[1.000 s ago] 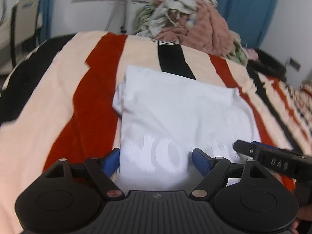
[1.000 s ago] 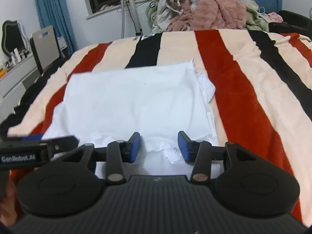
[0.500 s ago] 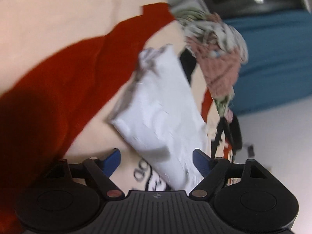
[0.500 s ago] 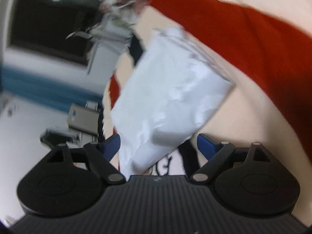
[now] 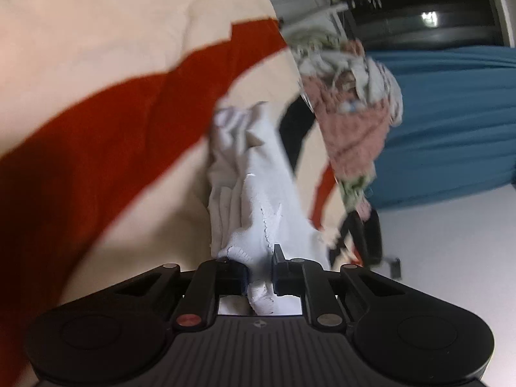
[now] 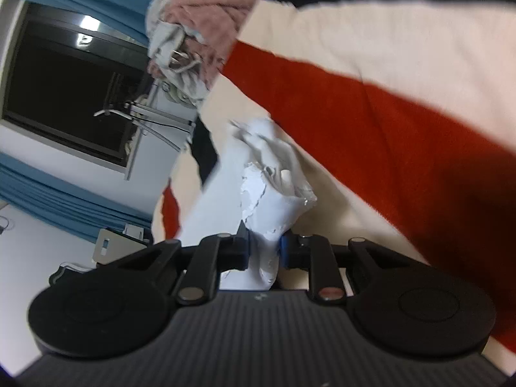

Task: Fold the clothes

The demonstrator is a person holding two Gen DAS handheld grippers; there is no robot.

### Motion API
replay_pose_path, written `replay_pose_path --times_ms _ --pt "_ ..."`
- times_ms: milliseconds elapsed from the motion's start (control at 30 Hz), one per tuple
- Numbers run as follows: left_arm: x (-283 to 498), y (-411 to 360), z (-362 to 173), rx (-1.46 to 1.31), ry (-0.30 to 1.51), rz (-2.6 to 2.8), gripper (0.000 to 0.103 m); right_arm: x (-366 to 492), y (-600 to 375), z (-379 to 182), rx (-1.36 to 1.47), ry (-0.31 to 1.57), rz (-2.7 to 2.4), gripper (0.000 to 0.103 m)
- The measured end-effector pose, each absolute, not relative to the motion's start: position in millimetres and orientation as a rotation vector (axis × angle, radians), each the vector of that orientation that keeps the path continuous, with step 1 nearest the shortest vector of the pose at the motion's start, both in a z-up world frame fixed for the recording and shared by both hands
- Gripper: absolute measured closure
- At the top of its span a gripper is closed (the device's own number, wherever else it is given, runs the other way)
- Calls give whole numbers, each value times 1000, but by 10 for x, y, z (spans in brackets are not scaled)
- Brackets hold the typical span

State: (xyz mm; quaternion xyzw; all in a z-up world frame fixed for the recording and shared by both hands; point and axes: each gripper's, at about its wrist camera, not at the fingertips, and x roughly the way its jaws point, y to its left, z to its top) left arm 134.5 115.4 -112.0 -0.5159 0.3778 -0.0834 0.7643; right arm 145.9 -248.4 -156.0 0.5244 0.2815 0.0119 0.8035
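Observation:
A folded white garment [image 5: 258, 190] lies on the striped bed cover [image 5: 96, 135] and runs away from the camera in the left wrist view, which is rolled to one side. My left gripper [image 5: 259, 272] is closing, and its blue pads pinch the near edge of the cloth. In the right wrist view, rolled the other way, the same white garment [image 6: 264, 190] bunches up in front of my right gripper [image 6: 264, 253]. Its jaws are closing too, and its pads press a wad of the garment's edge between them.
A heap of pink and grey clothes [image 5: 351, 103] sits at the far end of the bed, the same clothes heap [image 6: 200, 22] showing in the right view. Blue curtains [image 5: 451, 113], a dark window [image 6: 64, 96] and a white chair [image 6: 113, 248] stand beyond the bed.
Both grippers rolled onto their sides, moved across the bed and went from open around the garment's edge to pinching it. The flat garment now bunches at each grip.

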Motion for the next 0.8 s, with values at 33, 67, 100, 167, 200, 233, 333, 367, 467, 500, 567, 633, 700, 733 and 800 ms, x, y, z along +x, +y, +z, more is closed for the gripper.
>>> replay_pose_path --times_ms 33,67,100,167,200,233,333,367,467,500,567,633,700,733,800 --pt "1303 1140 -1022 -1126 840 -200 90 1356 -2563 -1423 1135 593 36 83" --pt "1260 1098 -884 -1118 849 -224 90 1256 -2634 -1297 1132 587 46 83" --pt "1217 1054 -743 -1110 859 -248 90 1158 -2700 -1176 1125 582 54 83" --pt "1203 895 -517 -1096 907 -288 89 967 -2839 -929 1103 582 55 83" --pt "1196 814 -405 -1088 931 -308 89 881 -2923 -815 1102 588 43 83" --pt "1233 730 -327 -1085 954 -311 89 814 -3020 -724 1116 592 35 83" --pt "1466 347 -69 -983 1003 -329 89 792 -3293 -579 1157 601 -10 83" --pt "1579 201 3 -944 1011 -337 89 836 -3398 -548 1161 593 -29 83" --pt "1925 -269 183 -864 1010 -390 89 1048 -3726 -468 1161 532 -76 83" --pt "2056 -436 248 -848 991 -402 89 1131 -3835 -445 1160 505 -90 83" --pt "2319 -769 380 -815 950 -424 89 1413 -4095 -415 1183 436 -118 83" --pt "2687 -1084 486 -784 915 -453 89 1722 -4365 -369 1205 370 -140 83" --pt "3096 -1392 553 -776 868 -495 89 2050 -4645 -295 1222 315 -153 83" --pt "3299 -1539 582 -769 838 -524 89 2220 -4778 -232 1206 288 -155 83" --pt "3676 -1819 614 -735 777 -571 89 2520 -4986 -108 1142 224 -159 83"
